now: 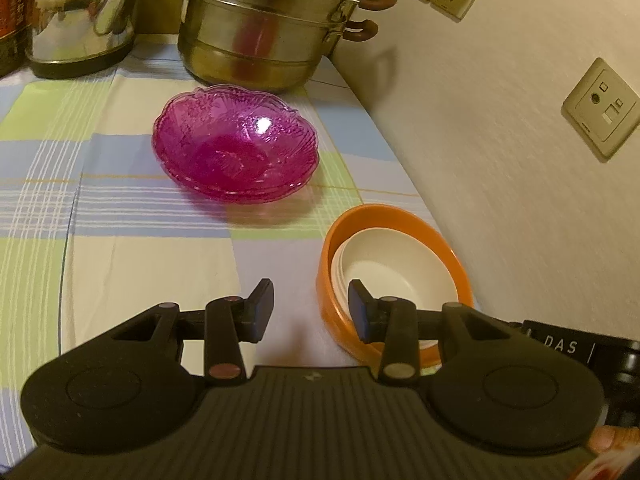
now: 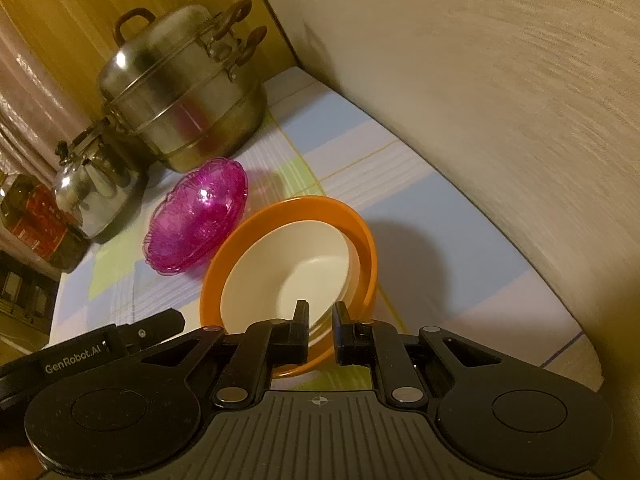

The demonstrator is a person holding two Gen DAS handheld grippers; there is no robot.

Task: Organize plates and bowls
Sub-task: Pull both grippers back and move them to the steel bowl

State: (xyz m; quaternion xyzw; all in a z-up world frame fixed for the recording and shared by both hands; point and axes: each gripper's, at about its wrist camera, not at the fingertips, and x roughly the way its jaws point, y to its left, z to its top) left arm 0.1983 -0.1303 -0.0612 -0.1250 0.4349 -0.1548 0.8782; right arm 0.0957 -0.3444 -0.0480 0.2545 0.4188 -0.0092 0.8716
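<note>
A stack of pink glass bowls [image 1: 236, 144] sits mid-table; it also shows in the right wrist view [image 2: 198, 216]. An orange bowl [image 1: 448, 252] holds nested white bowls [image 1: 384, 264] near the wall; the orange bowl [image 2: 360, 224] and the white bowls [image 2: 288, 264] show in the right wrist view too. My left gripper [image 1: 311, 308] is open and empty, its right finger over the orange bowl's near rim. My right gripper [image 2: 321, 326] has its jaws narrowly apart on either side of the near rims of the white and orange bowls.
A steel steamer pot [image 1: 264, 28] and a kettle [image 1: 80, 20] stand at the back of the checked tablecloth [image 1: 120, 240]. A bottle [image 2: 36, 220] stands at the left. The wall [image 1: 500, 140] with sockets runs close along the right side.
</note>
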